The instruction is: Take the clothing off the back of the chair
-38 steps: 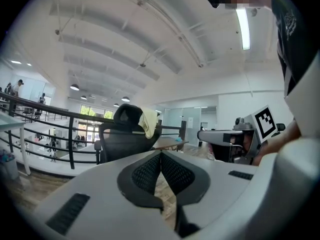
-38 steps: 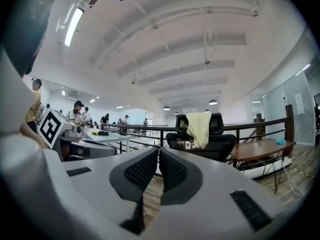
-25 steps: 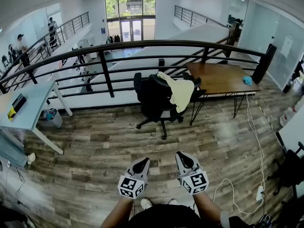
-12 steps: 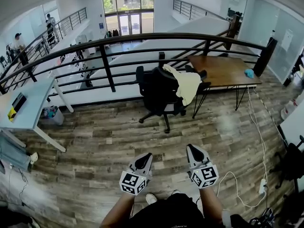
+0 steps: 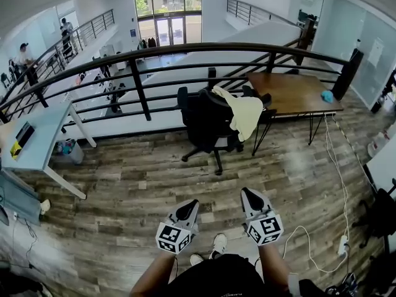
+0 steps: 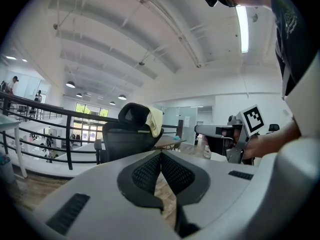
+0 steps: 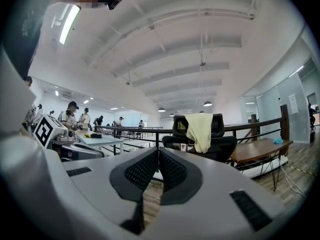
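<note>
Clothing (image 5: 245, 115) on chair (image 5: 206, 124) back

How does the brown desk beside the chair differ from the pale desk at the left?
The brown desk has thin dark legs; the pale desk, thick white ones. The brown desk bears a small blue thing; the pale desk, a dark item. Both stand by the railing.

I saw the clothing (image 5: 242, 113) hung over the back of the chair (image 5: 201, 122), on its right side. The chair stood before the railing (image 5: 140, 88), the desk (image 5: 291, 93) just right of it, a table (image 5: 43, 135) well off to the left.
</note>
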Available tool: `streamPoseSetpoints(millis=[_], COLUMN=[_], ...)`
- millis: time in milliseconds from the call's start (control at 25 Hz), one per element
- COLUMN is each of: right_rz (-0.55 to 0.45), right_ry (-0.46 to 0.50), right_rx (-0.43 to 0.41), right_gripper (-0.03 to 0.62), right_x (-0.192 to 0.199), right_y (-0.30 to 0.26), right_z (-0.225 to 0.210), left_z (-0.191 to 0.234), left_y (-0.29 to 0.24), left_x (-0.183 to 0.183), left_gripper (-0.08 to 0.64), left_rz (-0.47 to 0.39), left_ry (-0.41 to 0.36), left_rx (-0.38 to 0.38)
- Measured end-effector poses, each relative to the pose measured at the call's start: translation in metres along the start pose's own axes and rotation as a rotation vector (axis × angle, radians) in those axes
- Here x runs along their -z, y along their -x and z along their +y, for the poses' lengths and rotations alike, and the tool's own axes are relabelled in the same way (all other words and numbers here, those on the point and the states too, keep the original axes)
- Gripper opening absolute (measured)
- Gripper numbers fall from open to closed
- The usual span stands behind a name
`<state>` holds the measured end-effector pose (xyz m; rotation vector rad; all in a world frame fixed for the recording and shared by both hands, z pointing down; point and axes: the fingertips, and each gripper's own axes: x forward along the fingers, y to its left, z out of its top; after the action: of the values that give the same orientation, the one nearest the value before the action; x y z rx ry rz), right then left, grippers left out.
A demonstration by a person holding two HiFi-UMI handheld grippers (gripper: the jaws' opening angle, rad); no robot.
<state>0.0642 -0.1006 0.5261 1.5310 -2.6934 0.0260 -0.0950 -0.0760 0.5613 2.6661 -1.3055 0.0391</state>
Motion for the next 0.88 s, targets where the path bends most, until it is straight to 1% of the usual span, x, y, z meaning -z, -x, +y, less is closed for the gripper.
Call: streamPoseSetpoints(millis=[160,320,640,760,880], right_rz=[-0.008,-0.016,-0.024,-0.038,-0.053], right_ry=[0.006,-0.001,-0.006,-0.004,-0.005], right_rx=[-0.021,-0.011,-0.043,-0.060,-0.066], right_gripper=[0.023,0.023,0.023,0.023,0.023], right_x=[-0.003,-0.006,-0.008,-0.012,-0.015], right_y=[-0.014,-0.029,-0.062,-0.071,-0.079], right_z=[-0.010,-0.029,-0.055,-0.064,-0.078], left_z=[0.006,0.015,0.028,0.029,0.030], left_y=[-0.012,-0.029,-0.073,-0.088,-0.104], left_x=[-0.007,-0.019,-0.025,-0.033,-0.042], left_gripper=[0.012,0.012,0.012,0.012,0.012], left_rz=[0.002,-0.009,-0.005,-0.015,-0.031], left_ry=[-0.013,-0.027,-0.025,-0.008,-0.013], left_rx=[-0.016,-0.026,-0.040,-0.039,-0.046])
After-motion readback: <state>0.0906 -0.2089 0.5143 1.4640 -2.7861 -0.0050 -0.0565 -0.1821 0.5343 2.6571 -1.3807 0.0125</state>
